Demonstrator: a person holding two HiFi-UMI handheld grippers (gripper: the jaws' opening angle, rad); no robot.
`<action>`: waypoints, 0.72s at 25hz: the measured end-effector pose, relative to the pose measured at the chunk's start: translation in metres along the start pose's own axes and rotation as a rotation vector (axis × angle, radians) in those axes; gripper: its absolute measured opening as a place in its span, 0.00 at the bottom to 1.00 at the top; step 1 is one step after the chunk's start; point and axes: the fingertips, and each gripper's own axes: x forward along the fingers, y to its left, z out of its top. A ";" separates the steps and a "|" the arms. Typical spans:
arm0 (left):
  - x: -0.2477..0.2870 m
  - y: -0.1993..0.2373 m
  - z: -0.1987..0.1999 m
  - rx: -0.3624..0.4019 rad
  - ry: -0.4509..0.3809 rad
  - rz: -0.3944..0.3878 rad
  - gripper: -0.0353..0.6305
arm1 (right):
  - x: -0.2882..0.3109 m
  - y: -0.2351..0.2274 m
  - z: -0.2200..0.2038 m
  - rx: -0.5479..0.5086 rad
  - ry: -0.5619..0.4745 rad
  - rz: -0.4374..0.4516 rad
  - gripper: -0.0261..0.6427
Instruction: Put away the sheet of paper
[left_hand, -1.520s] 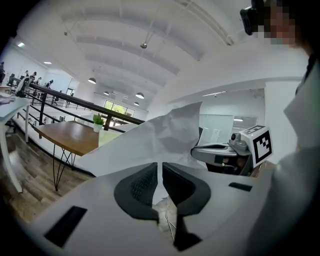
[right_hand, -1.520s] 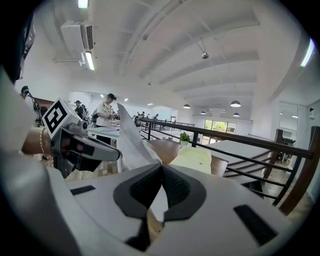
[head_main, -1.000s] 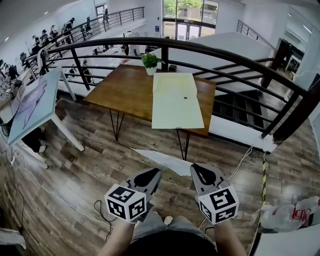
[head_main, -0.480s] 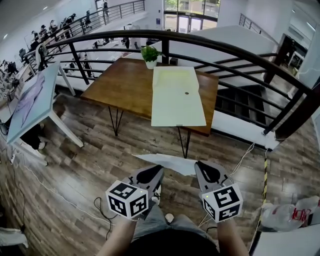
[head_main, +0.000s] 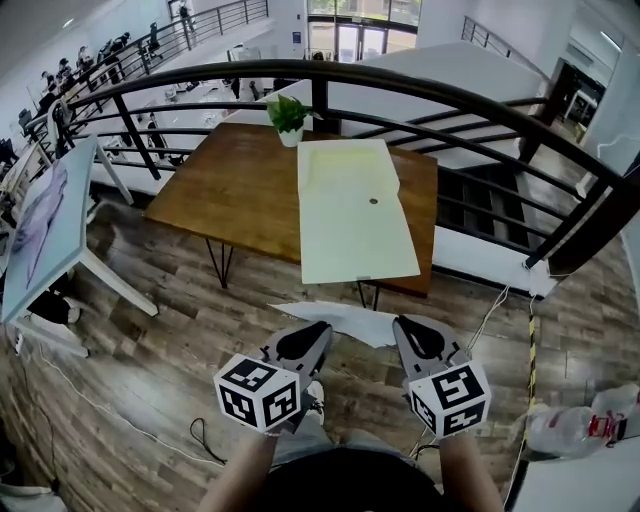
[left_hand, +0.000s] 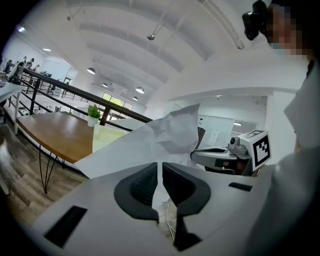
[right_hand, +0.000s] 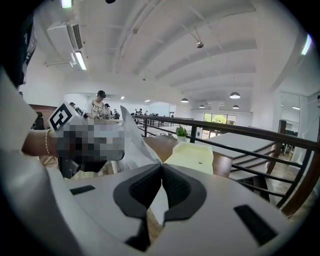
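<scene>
The left tongs (head_main: 303, 342) and right tongs (head_main: 420, 338) stay clenched on the paper (head_main: 335, 318), held in the air between them, closer to the worktop (head_main: 235, 190) than a second ago.

— What stands in front of you?
— A brown wooden table (head_main: 225, 190). A small potted plant (head_main: 288, 115) stands at its far edge, and the black railing (head_main: 470, 105) curves behind it.
— And at your sides?
— A light blue table (head_main: 45, 230) at your left; a clear plastic bag (head_main: 575, 430) on the wooden floor (head_main: 150, 340) at your right.
</scene>
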 end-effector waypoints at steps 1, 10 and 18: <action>0.004 0.008 0.006 0.003 0.001 -0.004 0.12 | 0.008 -0.002 0.005 0.001 0.001 -0.004 0.08; 0.028 0.081 0.048 0.003 0.018 -0.038 0.12 | 0.079 -0.018 0.045 0.009 -0.016 -0.061 0.08; 0.045 0.118 0.058 -0.009 0.039 -0.068 0.12 | 0.119 -0.019 0.058 0.018 -0.007 -0.082 0.08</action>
